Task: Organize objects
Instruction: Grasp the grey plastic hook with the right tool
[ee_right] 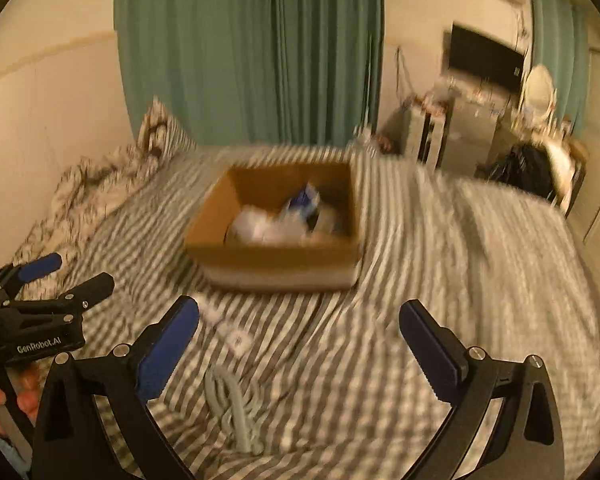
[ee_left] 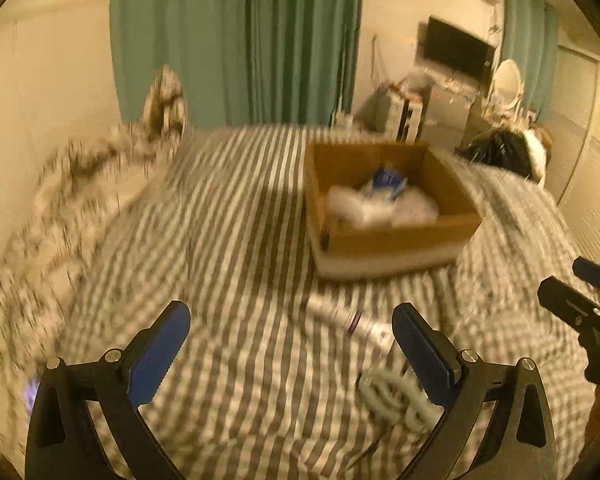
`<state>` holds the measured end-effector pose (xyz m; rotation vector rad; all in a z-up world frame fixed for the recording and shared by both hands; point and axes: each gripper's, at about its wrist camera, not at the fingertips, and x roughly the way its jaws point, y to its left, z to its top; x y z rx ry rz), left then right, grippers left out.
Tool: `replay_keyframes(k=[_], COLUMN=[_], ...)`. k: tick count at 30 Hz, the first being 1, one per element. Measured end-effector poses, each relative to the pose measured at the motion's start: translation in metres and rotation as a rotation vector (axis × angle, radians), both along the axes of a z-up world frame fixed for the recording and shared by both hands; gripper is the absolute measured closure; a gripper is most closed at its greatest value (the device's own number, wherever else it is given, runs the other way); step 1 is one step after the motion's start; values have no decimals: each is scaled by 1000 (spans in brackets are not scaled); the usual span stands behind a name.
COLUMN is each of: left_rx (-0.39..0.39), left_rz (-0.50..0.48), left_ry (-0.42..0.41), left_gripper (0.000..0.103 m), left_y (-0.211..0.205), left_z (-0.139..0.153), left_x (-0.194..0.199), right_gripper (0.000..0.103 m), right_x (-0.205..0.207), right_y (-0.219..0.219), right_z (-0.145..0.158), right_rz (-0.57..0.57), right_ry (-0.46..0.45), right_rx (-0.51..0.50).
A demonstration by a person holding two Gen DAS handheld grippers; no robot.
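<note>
An open cardboard box (ee_left: 392, 236) (ee_right: 276, 252) sits on the striped bed and holds white packets and a blue-and-white item (ee_left: 386, 180) (ee_right: 304, 200). A white tube (ee_left: 352, 322) (ee_right: 224, 326) lies on the bedding in front of the box. A coiled pale cable (ee_left: 396, 398) (ee_right: 232, 408) lies nearer me. My left gripper (ee_left: 292, 350) is open and empty, above the bedding left of the tube and cable. My right gripper (ee_right: 300, 344) is open and empty, above the bedding right of the cable.
The striped bedspread (ee_left: 228, 240) (ee_right: 440, 280) covers the bed. A rumpled patterned blanket and pillow (ee_left: 100, 172) (ee_right: 112, 176) lie at the left by the wall. Green curtains (ee_left: 236, 40), a dresser with clutter (ee_right: 452, 128) and a dark bag (ee_right: 528, 172) stand beyond the bed.
</note>
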<state>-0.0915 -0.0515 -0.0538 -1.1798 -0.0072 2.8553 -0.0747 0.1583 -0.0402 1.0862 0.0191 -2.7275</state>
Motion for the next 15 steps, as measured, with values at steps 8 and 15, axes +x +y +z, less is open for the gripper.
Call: replay_keyframes(k=[8, 15], left_rx=[-31, -9], left_rz=[16, 75], left_ry=[-124, -186], left_gripper=[0, 0], left_y=[-5, -21], left_z=[-70, -91], left_x=[-1, -6], right_gripper=[2, 14], right_x=[-12, -18], right_y=[-36, -81], right_z=[-89, -153], right_rz=[83, 214], right_ry=[-203, -400], right_rx=[52, 136])
